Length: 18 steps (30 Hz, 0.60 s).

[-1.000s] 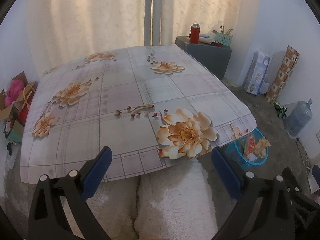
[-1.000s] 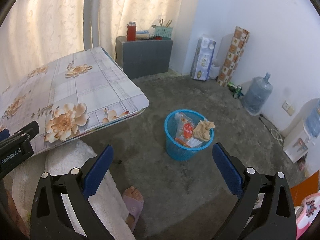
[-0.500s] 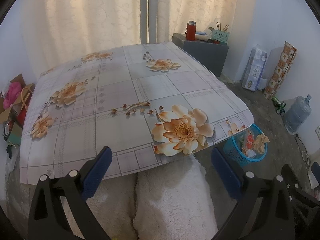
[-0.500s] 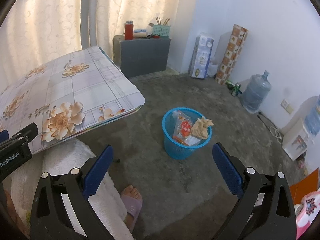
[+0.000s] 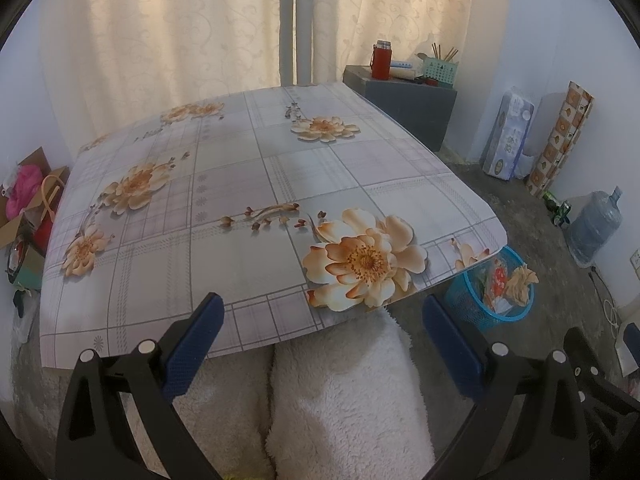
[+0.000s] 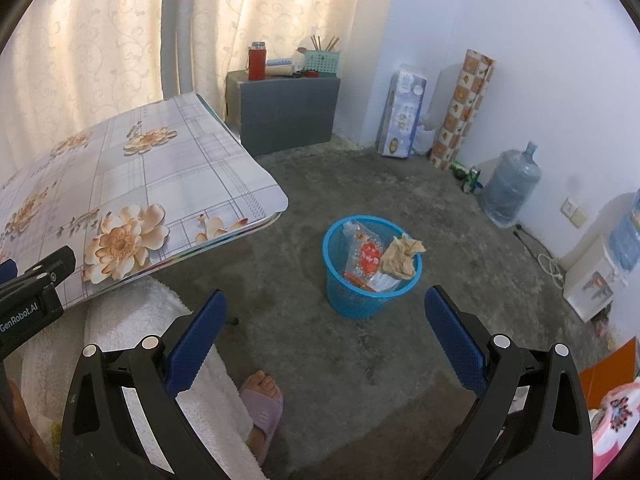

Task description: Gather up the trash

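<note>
**Both claws spread and empty, trash in the blue basket**

The left gripper [image 5: 320,340] holds its two blue-padded fingers wide apart with nothing between them; directly beneath it lie the person's legs in fluffy white trousers [image 5: 344,392]; just ahead of its fingertips begins the low table covered in a grey checked cloth with orange flowers [image 5: 248,184], bare of objects; beyond the table's far edge hang cream patterned curtains [image 5: 180,40].

The right gripper [image 6: 326,340] is likewise spread and grips nothing; below its left finger a foot in a lilac slipper [image 6: 262,404] rests on the grey concrete floor [image 6: 360,368]; ahead, between the fingertips, stands the round blue mesh wastebasket [image 6: 370,268], holding a clear snack wrapper with red print [image 6: 364,256] and crumpled brown paper [image 6: 402,258]; further off to the right a clear water jug [image 6: 510,188] stands by the wall.
</note>
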Each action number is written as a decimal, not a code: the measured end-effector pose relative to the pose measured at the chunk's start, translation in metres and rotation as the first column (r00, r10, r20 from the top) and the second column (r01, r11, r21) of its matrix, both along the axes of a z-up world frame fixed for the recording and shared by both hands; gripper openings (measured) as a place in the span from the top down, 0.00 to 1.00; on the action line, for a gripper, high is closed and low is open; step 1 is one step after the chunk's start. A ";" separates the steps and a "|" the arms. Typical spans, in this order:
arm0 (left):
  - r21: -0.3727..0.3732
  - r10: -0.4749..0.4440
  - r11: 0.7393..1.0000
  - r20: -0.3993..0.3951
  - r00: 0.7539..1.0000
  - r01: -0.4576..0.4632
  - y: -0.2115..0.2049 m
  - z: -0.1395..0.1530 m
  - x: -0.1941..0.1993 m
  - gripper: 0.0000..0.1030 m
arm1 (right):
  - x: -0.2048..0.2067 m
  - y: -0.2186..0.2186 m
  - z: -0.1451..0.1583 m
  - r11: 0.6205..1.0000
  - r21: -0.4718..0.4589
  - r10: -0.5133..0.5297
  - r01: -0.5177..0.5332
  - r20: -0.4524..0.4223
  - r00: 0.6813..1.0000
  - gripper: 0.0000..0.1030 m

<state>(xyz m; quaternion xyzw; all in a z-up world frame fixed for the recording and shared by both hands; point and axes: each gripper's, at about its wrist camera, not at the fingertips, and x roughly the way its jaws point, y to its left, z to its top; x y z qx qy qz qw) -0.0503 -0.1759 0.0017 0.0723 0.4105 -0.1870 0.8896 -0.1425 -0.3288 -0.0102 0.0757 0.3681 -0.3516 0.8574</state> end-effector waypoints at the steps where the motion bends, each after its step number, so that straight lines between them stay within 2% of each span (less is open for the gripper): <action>1: 0.001 -0.001 1.000 -0.001 1.000 0.001 0.000 0.000 0.001 0.05 | -0.001 0.000 0.000 1.000 0.000 0.000 0.000 0.000 1.000 0.08; 18: 0.000 -0.001 1.000 -0.002 1.000 0.001 0.000 0.001 0.001 0.06 | -0.002 -0.002 0.001 1.000 -0.003 0.001 -0.002 -0.003 1.000 0.08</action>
